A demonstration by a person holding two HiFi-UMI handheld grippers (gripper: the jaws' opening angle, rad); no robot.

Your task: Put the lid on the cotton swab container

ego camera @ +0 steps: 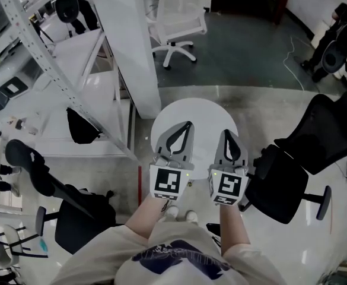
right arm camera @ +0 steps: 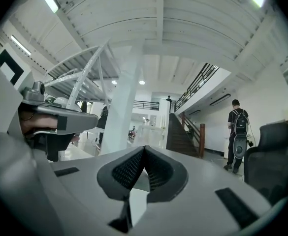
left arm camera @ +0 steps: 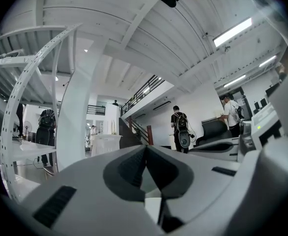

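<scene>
Hovering over round table (ego camera: 204,110): left gripper (ego camera: 188,124), right gripper (ego camera: 226,132), jaws together, empty.

A black chair (ego camera: 315,138) stands near the right edge of the round white bench (ego camera: 204,113), a white pillar (ego camera: 131,46) near its left edge.

Left tool (left arm camera: 146,148) jaws closed, tips touching, nothing between. Beyond: white column (left arm camera: 75,127), staircase (left arm camera: 135,130), person with backpack (left arm camera: 179,126).
</scene>
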